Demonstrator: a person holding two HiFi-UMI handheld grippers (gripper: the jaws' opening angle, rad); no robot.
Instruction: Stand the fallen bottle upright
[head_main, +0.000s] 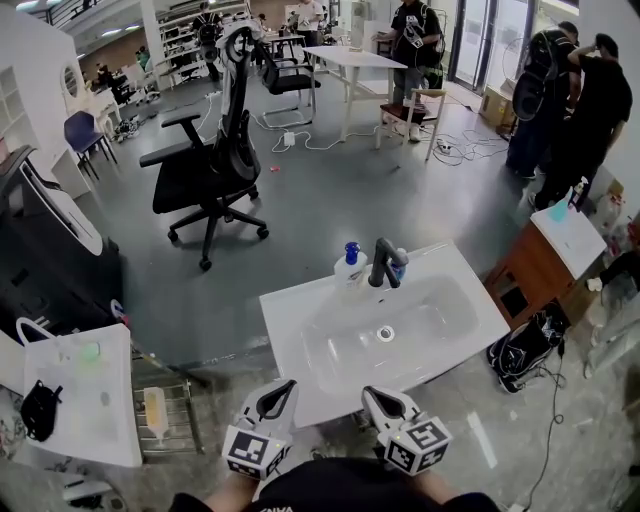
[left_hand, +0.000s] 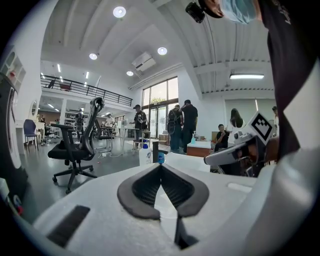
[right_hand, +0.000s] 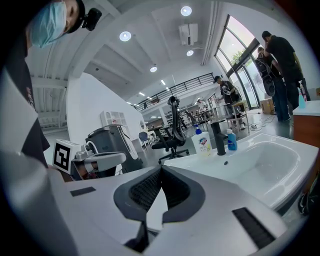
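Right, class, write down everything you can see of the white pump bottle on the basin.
The white pump bottle looks plastic, with a blue pump head and a printed label. It stands upright on the back rim of the basin, just left of the dark tap in the head view. Nothing grips it.

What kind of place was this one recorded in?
Most likely an open-plan office or lab hall set up for recording, not a bathroom: the white washbasin stands on an open grey floor, with a black office chair and a white work table behind it.
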